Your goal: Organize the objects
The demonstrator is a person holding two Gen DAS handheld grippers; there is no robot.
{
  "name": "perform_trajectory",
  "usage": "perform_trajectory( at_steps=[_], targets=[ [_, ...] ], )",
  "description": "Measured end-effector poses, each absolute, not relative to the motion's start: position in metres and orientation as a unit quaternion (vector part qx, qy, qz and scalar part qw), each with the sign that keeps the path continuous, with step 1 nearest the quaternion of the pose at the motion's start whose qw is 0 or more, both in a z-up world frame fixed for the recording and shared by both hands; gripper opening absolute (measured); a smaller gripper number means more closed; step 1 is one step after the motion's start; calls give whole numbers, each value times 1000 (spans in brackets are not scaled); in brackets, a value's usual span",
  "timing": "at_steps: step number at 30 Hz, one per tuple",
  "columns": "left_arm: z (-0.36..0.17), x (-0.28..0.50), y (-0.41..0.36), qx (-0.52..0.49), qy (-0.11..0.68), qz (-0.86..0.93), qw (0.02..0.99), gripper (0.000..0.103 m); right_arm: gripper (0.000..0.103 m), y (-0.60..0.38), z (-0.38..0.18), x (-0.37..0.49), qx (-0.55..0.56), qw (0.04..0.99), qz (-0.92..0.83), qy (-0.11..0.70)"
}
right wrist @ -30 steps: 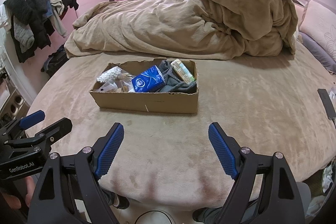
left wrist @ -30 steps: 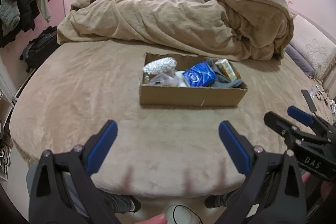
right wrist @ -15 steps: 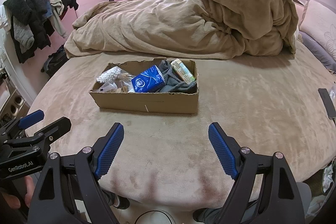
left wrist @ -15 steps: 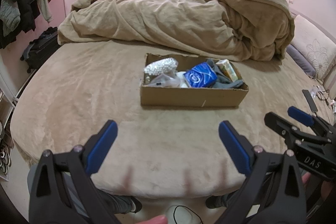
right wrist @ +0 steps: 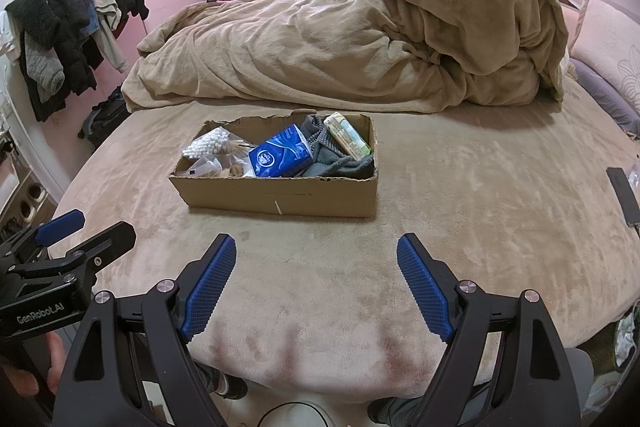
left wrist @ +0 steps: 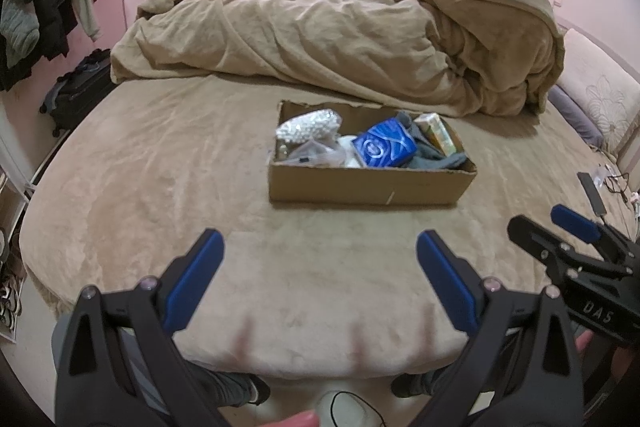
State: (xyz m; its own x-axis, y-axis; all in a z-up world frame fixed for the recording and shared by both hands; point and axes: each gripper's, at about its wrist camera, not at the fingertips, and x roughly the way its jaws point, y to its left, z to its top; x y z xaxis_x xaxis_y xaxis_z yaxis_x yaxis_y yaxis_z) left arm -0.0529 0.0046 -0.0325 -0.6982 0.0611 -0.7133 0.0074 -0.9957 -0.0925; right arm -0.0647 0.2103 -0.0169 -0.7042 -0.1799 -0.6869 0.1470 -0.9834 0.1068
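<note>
An open cardboard box [left wrist: 368, 193] [right wrist: 280, 197] sits in the middle of the tan bed. In it lie a bag of cotton swabs [left wrist: 310, 125] [right wrist: 212, 145], clear plastic bags [left wrist: 312, 155], a blue tissue pack [left wrist: 384, 145] [right wrist: 282, 155], grey cloth [right wrist: 340, 163] and a green-and-yellow packet [left wrist: 438, 133] [right wrist: 348, 137]. My left gripper [left wrist: 318, 275] is open and empty, short of the box above the bed's near edge. My right gripper [right wrist: 316, 281] is open and empty, also short of the box.
A crumpled tan duvet [left wrist: 340, 39] lies behind the box. A black phone [right wrist: 622, 195] and cables lie at the bed's right edge. Clothes hang on a rack [right wrist: 68, 27] at left, a dark bag [left wrist: 76, 91] below. Pillows [left wrist: 600, 99] sit at right.
Both grippers have drifted very slightly; the box sits a touch lower and to the right in the left wrist view. Nothing was grasped or released.
</note>
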Motion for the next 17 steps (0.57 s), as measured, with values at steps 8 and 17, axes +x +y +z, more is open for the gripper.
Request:
perform_trajectory(
  at_steps=[8,17],
  targets=[
    [-34,-55,4,-386,-46,921,6,98,85,211,-17,-66,375,88,-923,-23],
    [-48,-63,6,-385,-40,922,14,98,85,214,-30,-75,386,86,-918,-24]
  ],
)
